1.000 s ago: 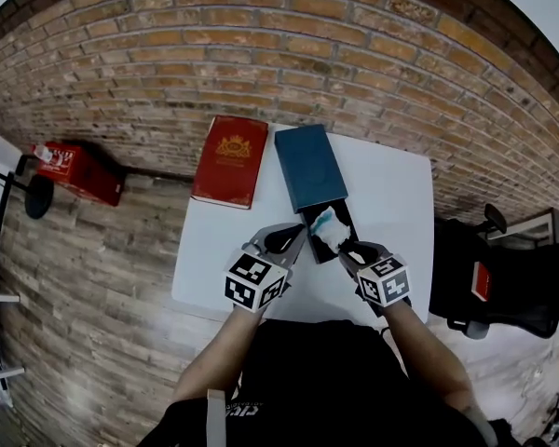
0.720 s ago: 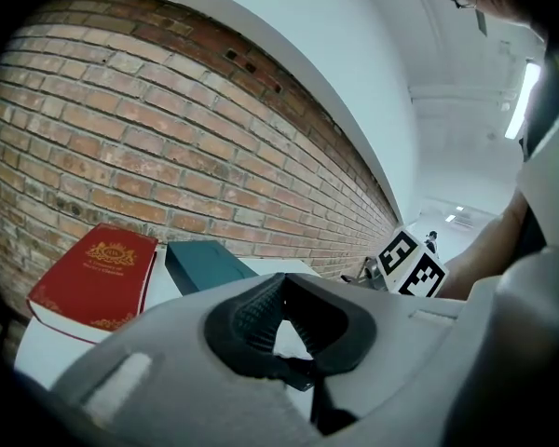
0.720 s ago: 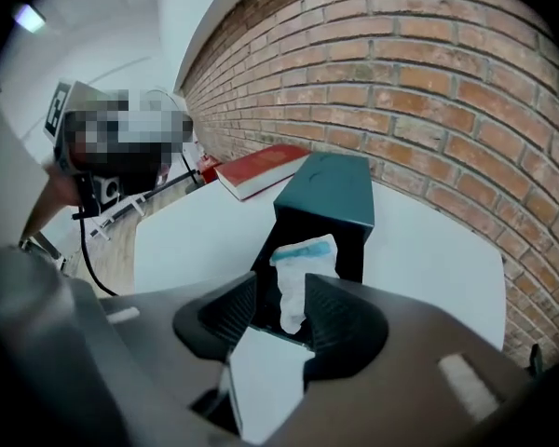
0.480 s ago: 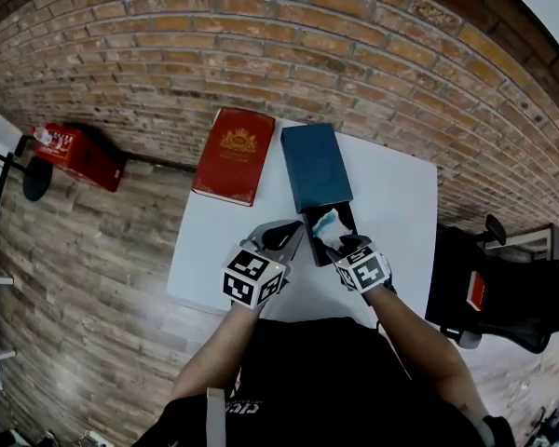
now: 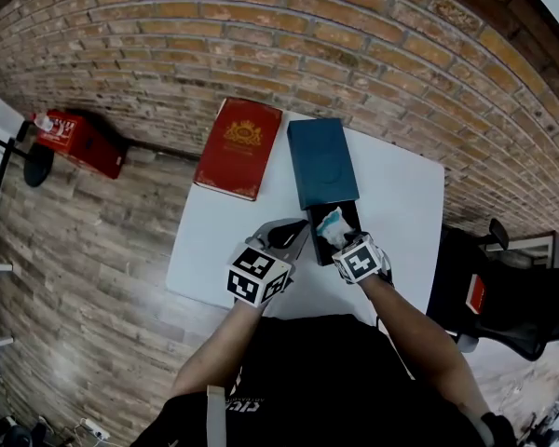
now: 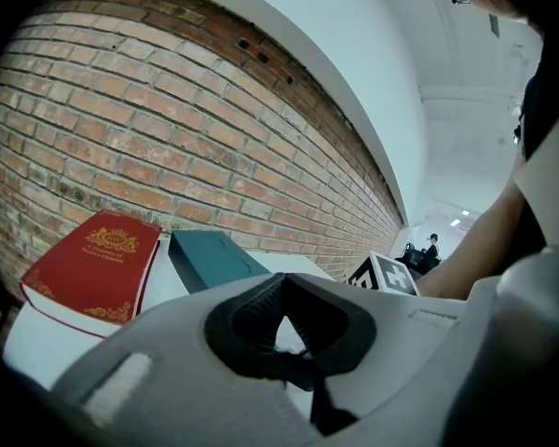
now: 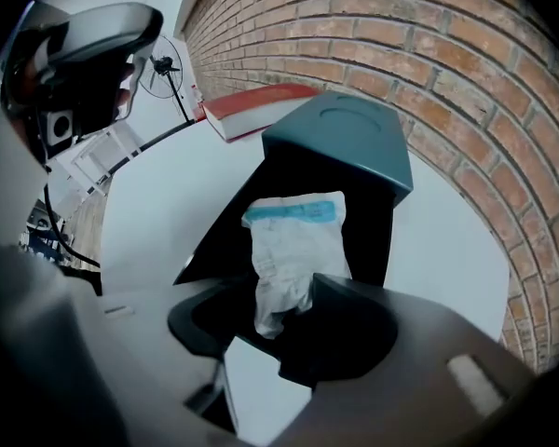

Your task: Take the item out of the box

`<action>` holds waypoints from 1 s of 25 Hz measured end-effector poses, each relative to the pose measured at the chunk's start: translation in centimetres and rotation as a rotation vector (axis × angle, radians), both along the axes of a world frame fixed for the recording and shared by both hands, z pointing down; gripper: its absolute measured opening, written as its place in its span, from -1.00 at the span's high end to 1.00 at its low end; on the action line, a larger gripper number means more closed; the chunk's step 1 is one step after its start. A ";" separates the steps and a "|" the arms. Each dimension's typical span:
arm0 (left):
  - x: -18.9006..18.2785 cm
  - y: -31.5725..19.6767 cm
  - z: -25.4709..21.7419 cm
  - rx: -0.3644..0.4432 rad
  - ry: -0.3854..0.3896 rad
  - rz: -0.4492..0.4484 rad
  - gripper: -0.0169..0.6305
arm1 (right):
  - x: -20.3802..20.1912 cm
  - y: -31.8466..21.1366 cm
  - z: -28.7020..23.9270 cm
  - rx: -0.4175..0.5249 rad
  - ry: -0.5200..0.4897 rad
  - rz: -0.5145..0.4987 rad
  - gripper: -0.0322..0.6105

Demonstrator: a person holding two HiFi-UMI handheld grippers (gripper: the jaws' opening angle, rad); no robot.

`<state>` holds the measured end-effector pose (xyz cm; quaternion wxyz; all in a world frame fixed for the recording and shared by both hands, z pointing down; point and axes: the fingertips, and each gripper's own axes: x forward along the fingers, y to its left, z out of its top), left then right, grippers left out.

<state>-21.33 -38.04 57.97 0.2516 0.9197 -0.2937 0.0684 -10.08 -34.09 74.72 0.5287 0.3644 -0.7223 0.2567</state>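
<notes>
On the white table lies a black tray [image 5: 348, 212] [image 7: 225, 214], slid partly out of its teal sleeve [image 5: 321, 161] [image 7: 347, 136] [image 6: 208, 259]. A crumpled white pouch with a blue stripe [image 5: 331, 223] [image 7: 293, 250] rests in the tray. My right gripper [image 5: 341, 246] [image 7: 275, 317] is at the tray's near end. Its jaws are opening, with the pouch's lower end between them. My left gripper [image 5: 299, 234] [image 6: 279, 291] sits shut at the tray's left edge; I cannot tell whether it pinches that edge.
A red book [image 5: 239, 147] [image 6: 93, 268] [image 7: 261, 105] lies left of the sleeve, over the table's [image 5: 219, 245] far edge. On the floor are a red box [image 5: 79, 145] and a fan stand [image 5: 23, 175] at left. A black chair [image 5: 508, 291] stands right of the table.
My right gripper has moved left and forward from beside the tray to its near end, over the pouch. The left gripper has stayed put.
</notes>
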 end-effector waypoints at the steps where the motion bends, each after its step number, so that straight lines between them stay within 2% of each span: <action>1: 0.0 0.0 0.1 -0.002 0.001 0.000 0.93 | 0.0 0.0 0.2 -0.007 0.009 -0.005 0.27; 11: -0.8 1.4 0.1 -0.017 0.006 0.010 0.93 | -0.8 0.0 1.2 0.024 0.073 -0.139 0.39; 14: -1.2 2.0 -0.4 -0.013 0.005 0.013 0.93 | -0.2 -0.2 1.0 0.052 0.092 -0.136 0.48; 18: -1.7 3.1 -0.9 -0.003 0.000 0.037 0.93 | -0.2 -0.3 0.1 0.052 0.050 -0.123 0.67; 25: -1.4 3.8 -1.9 0.014 -0.001 0.055 0.93 | 0.9 -1.0 -3.2 0.122 -0.033 -0.015 0.71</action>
